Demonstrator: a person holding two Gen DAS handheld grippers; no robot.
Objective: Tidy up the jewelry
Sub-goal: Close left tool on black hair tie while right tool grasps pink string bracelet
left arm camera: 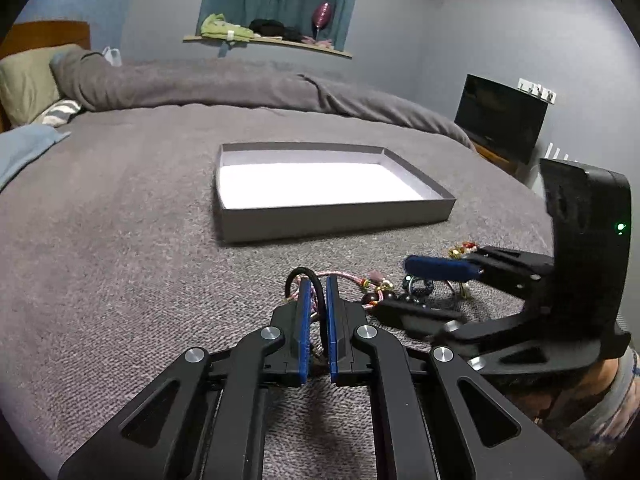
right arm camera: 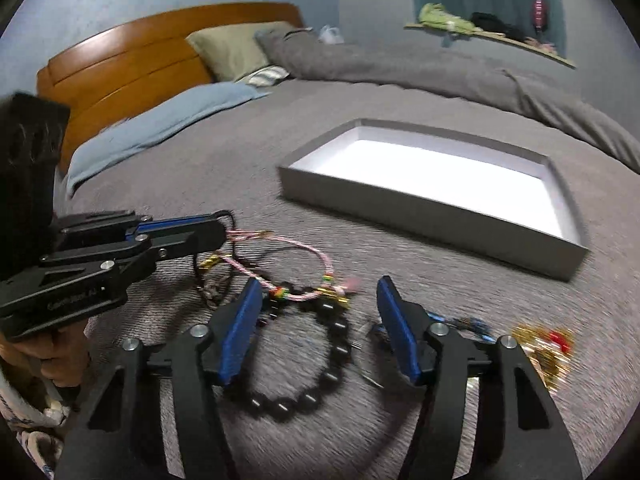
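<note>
A pile of jewelry lies on the grey bedspread. My left gripper (left arm camera: 317,284) is shut on a black cord (left arm camera: 305,273) tangled with a pink braided bracelet (right arm camera: 320,258); it also shows in the right wrist view (right arm camera: 224,226). My right gripper (right arm camera: 318,292) is open just above a black bead bracelet (right arm camera: 316,380); it also shows in the left wrist view (left arm camera: 404,284). A gold and red piece (right arm camera: 548,344) lies at the right. An empty grey box (left arm camera: 332,222) with a white floor sits beyond the pile, and its wall shows in the right wrist view (right arm camera: 420,212).
Pillows (right arm camera: 236,48), a blue towel (right arm camera: 160,120) and a wooden headboard (right arm camera: 132,64) are at the bed's head. A folded grey duvet (left arm camera: 260,88) lies behind the box. A dark screen (left arm camera: 500,116) stands at the right wall.
</note>
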